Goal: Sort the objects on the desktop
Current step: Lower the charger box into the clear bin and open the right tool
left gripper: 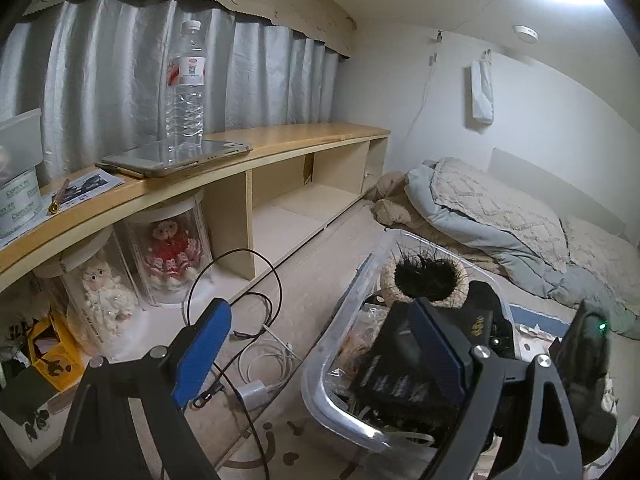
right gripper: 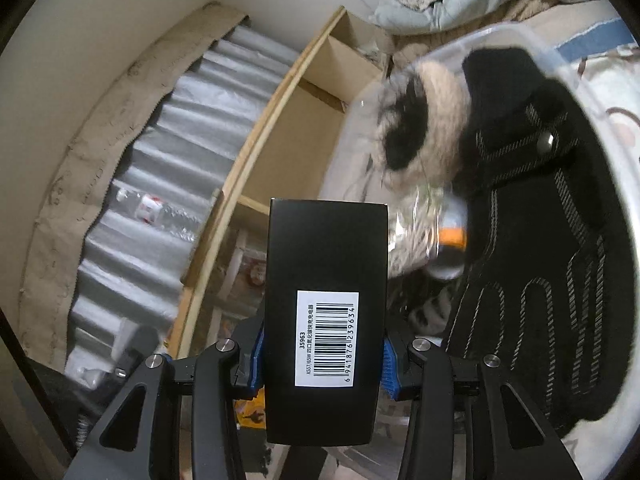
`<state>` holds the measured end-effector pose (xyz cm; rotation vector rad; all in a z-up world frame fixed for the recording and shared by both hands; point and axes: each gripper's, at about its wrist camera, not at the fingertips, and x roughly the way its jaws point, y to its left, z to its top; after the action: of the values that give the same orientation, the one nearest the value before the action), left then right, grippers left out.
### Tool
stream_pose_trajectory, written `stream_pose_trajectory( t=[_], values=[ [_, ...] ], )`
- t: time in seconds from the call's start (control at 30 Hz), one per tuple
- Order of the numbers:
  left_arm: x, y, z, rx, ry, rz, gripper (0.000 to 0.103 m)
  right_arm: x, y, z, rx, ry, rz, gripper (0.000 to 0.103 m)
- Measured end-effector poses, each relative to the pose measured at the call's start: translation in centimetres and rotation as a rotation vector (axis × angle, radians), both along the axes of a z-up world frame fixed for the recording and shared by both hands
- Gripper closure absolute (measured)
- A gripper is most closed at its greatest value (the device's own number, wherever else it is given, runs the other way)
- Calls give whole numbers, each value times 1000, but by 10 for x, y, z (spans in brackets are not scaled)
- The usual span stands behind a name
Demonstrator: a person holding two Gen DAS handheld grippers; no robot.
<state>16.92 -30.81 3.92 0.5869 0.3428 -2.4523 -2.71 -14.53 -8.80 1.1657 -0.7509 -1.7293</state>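
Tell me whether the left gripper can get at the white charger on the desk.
Probably yes: the left gripper is open and empty, and the white charger lies uncovered just below its left finger, though a thin black cable loops across it.

The left tongs [left gripper: 320,354] are showing matte black angular arms with triangular cut-outs, round silver screws gleaming at the pivots, and ribbed blue pads [left gripper: 202,354] lining the fingers. The right tongs [right gripper: 322,354] are wearing the same black frame, silver screw heads and blue ridged pads [right gripper: 390,368]. A black glove [right gripper: 532,280] with grey dashed stitching and a metal snap is covering the hand
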Motion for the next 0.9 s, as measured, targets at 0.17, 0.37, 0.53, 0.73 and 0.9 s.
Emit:
stream_pose_trajectory(
  t=[0.17, 0.37, 0.53, 0.73, 0.9],
  values=[
    [4, -3, -3, 17, 2, -12, 12, 12, -19, -9, 90, 68, 69, 58],
    [3, -3, -7, 20, -10, -16, 12, 13, -21, -12, 132, 110, 96, 53],
    [2, -1, -7, 24, -13, -29, 12, 19, -10, 4, 224, 230, 106, 17],
    [3, 3, -6, 16, -12, -35, 12, 9, 19, 24, 273, 268, 29, 17],
    [0, 6, -6, 16, -13, -47, 12, 9, 28, 31, 320, 319, 49, 37]
  ],
)
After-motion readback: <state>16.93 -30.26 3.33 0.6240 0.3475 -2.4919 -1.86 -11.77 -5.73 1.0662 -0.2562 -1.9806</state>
